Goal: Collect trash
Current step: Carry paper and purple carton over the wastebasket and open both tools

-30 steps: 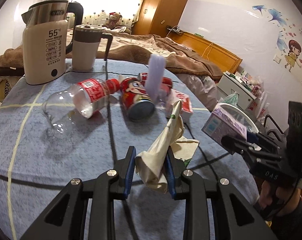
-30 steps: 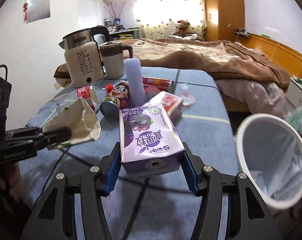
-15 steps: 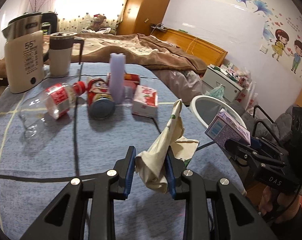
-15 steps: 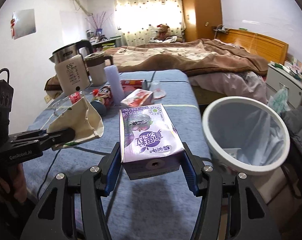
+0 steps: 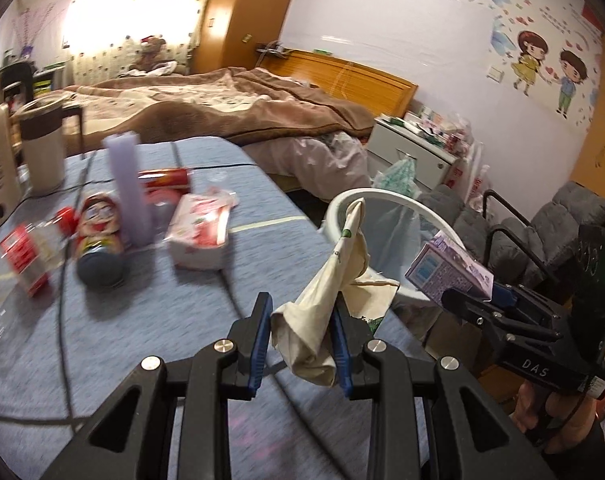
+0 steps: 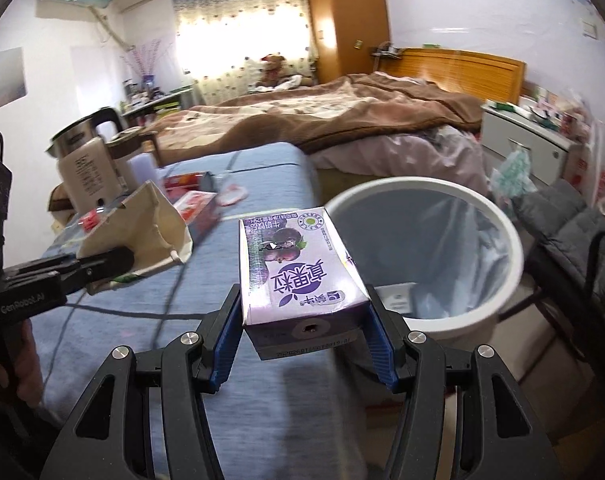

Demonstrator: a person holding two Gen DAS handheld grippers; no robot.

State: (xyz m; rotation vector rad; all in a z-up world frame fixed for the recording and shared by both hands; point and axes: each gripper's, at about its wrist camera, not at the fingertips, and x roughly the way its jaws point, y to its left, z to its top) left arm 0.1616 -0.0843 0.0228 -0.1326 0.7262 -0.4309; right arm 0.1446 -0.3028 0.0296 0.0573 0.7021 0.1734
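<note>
Right wrist view: right hand-held gripper [image 6: 302, 344] clamps a purple carton [image 6: 298, 268], left hand-held gripper [image 5: 302, 340] pinches crumpled paper [image 5: 330, 300], above blue-clothed table [image 5: 142, 312].

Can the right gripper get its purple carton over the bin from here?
Probably yes: the right gripper holds the purple carton beside the white bin, whose open mouth shows nothing blocking it.

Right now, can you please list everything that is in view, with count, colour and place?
carton: 1, purple, in right gripper
wrapper: 1, cream, in left gripper
bin: 1, white, beside table, liner inside
table: 1, blue cloth
can: 1, red, lying on table
bottle: 1, clear, red label, lying
red box: 1, on table
purple tube: 1, upright
kettle: 1, cream, far table edge
mug: 1, beside kettle
left gripper: shut
right gripper: shut
</note>
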